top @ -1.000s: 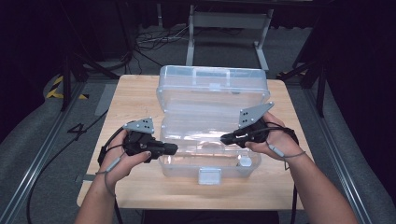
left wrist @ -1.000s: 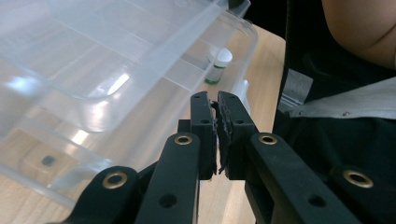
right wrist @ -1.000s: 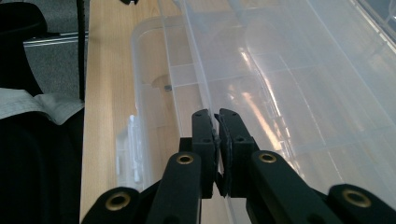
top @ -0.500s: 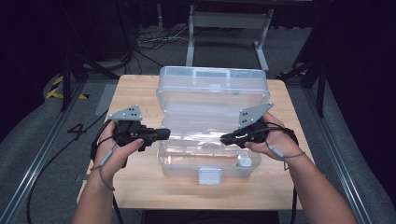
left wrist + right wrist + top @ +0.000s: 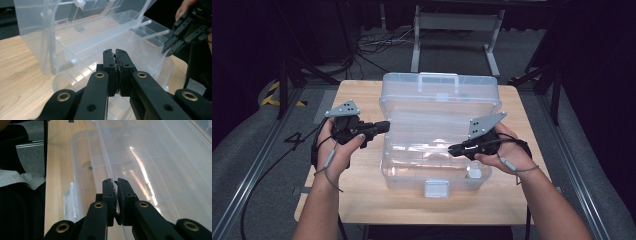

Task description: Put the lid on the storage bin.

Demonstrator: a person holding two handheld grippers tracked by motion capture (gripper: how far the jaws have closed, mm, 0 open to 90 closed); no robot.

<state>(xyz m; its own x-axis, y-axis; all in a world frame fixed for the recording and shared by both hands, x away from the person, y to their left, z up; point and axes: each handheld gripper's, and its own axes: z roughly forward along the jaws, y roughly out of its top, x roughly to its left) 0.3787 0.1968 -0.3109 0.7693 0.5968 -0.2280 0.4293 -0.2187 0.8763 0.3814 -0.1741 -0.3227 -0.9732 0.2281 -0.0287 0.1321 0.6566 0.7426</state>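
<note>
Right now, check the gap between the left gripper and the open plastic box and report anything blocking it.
Nothing visible blocks it. The left gripper, jaws shut and empty, hangs beside the clear plastic box at its left wall, with only air and bare table between them.

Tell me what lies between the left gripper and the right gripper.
In the high view, the open clear plastic box with its inner tray lies between the left gripper and the right gripper; nothing else.
</note>
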